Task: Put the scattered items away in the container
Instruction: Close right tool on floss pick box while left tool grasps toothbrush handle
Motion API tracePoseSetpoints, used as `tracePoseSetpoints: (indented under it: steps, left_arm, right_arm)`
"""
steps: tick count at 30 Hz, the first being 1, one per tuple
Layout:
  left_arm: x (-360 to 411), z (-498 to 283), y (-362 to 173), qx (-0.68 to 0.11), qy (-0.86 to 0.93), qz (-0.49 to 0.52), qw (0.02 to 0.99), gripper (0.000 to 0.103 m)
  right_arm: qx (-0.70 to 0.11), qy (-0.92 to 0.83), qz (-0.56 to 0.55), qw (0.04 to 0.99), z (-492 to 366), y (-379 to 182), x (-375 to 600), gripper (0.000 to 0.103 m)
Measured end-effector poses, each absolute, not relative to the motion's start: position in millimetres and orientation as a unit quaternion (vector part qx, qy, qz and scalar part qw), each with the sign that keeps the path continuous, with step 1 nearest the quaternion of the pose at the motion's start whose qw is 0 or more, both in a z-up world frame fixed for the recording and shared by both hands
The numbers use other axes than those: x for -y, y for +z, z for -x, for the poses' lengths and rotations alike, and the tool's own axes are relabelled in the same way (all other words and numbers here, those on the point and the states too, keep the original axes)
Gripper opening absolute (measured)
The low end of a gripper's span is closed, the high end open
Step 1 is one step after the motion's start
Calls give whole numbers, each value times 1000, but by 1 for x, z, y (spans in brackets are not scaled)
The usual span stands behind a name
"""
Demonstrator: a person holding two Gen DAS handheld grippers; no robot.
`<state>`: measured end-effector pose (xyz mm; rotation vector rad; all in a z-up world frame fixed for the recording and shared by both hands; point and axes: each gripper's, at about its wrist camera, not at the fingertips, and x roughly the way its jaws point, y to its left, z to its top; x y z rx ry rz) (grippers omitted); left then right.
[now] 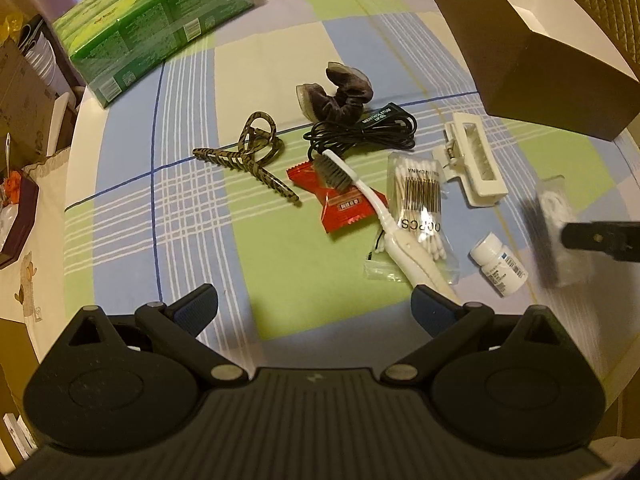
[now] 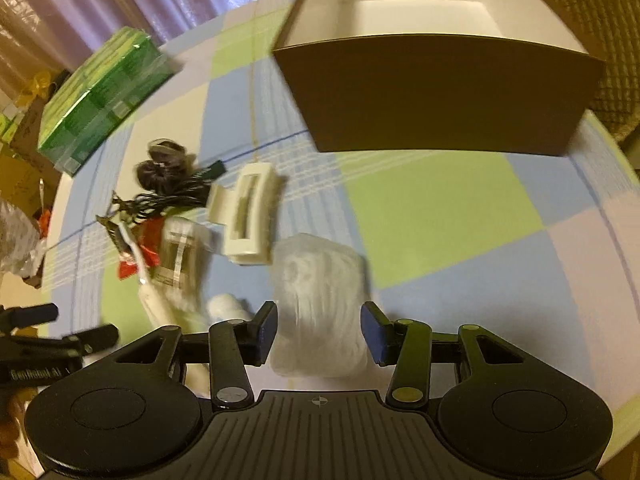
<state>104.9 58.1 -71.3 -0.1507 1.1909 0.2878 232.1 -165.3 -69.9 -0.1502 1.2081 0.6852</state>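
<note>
Brown outside and white inside, the box (image 2: pixel 436 92) stands open near the far right edge of the table, with nothing visible in it. Scattered items lie in a loose cluster mid-table on the checked cloth (image 1: pixel 256 56): a clear bag of white cord (image 2: pixel 320 276) lies between the fingers of the right gripper (image 2: pixel 318 330), whose jaws stand partly open on either side of it; motion blur hides whether the pads touch it. Just beside it are a white hair clip (image 1: pixel 474 158) and a small white bottle (image 1: pixel 498 264). Farther left lie a pack of cotton swabs (image 1: pixel 420 208), a white toothbrush (image 1: pixel 372 204) across a red sachet (image 1: pixel 340 204), a black cable (image 1: pixel 360 136), a dark scrunchie (image 1: pixel 340 96) and a patterned hair claw (image 1: pixel 252 156). The left gripper (image 1: pixel 314 308) hangs wide open and empty over the near edge. A green pack (image 1: pixel 160 24) sits at the far left corner.
</note>
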Motion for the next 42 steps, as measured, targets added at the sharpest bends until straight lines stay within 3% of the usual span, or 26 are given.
tracePoseSetpoints:
  steps: [5,6,7,8,12,15,18,19,20,25,35,42]
  left_arm:
    - [-55,-107,-74,-561,131,71,814,101]
    - [-54,-108,-74,-561,130,71,814,101]
    - [-53,-108,-74,-561,129,71,815,101]
    - [-52,-108,-73,-561,129,70,815,101]
    - [-51,-108,-72,-558,132,71,816,101]
    - [-51,-106,-72,-558,140,78,814,101]
    - [-49,-104,-73,-558,148,84,812,101]
    - [-49,-103,-74,-558,152,87,811,101]
    - [-49,-103,-74,-558,155,89,810,101]
    - [-45,-103,-73,-551,165,101,812,100]
    - [-30,-121,-74,-521,162,134,828,87]
    - [-17,-132,-97,-533,160,144,818,50]
  right_arm:
    - [-558,331,80,757,-233,-72,181,53]
    - [-556,337,80,755,-232,-72,181,65]
    - [-549,342,87,757,-230,-72,180,99]
    - [-531,349,104,765,-227,-70,179,103]
    - [-494,378,161,767,-221,-74,173,102]
    - [-501,392,165,754,-227,-85,172,83]
    - [-497,409,164,747,-229,-92,169,80]
    - [-494,415,167,745,-230,-94,167,74]
    - [-493,422,172,741,-229,-97,164,60]
    - [-475,435,204,737,-224,-102,160,59]
    - [-494,392,188,753,-247,-100,206,59]
    - [-498,377,193,757,-259,-99,228,59]
